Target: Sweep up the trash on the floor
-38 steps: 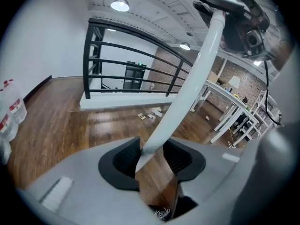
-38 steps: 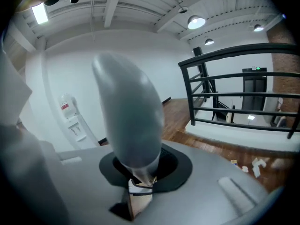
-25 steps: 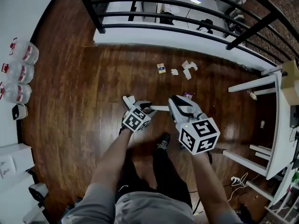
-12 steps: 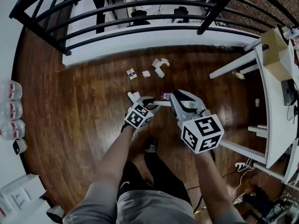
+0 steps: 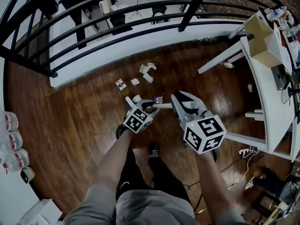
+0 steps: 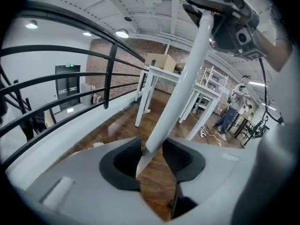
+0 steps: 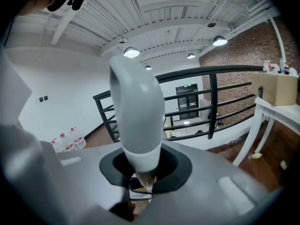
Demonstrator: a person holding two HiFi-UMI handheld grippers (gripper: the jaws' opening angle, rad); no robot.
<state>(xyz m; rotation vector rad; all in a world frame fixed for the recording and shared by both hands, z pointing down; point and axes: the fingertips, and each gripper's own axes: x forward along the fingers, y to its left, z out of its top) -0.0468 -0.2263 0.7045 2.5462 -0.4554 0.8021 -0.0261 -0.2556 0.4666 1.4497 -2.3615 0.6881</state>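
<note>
Dark plank floor (image 5: 70, 111) runs up to a white ledge (image 5: 140, 46) under a black railing (image 5: 117, 18), and the head view lays the trash out just short of that ledge. It shows crumpled white paper (image 5: 147, 71), a small white scrap (image 5: 135, 81) and a little yellow-and-white box (image 5: 121, 84) close together. A purple scrap (image 5: 158, 99) lies apart from them, nearer the person, just beside the left gripper (image 5: 132, 99). The paper group sits ahead of both grippers, slightly left of the right gripper (image 5: 183, 100).

From above, a white handle (image 5: 159, 107) bridges the two grippers, but the grips themselves show only in the gripper views. In the left gripper view the tapered end of the handle passes between the pads. The jaws have just been closing on it and hold it, while the shaft rises toward the other gripper at upper right. The right gripper view shows the jaws clamped on the narrow neck of the handle's rounded loop end.

The left gripper view alone shows a person (image 6: 232, 114) standing far off among white tables.

The ledge bounds the floor directly behind the trash. A white table (image 5: 262, 88) carrying a cardboard box (image 5: 265, 36) crowds the right side with its legs. Bare floor stretches wide on the left toward the water bottles (image 5: 11, 144) by the wall.
</note>
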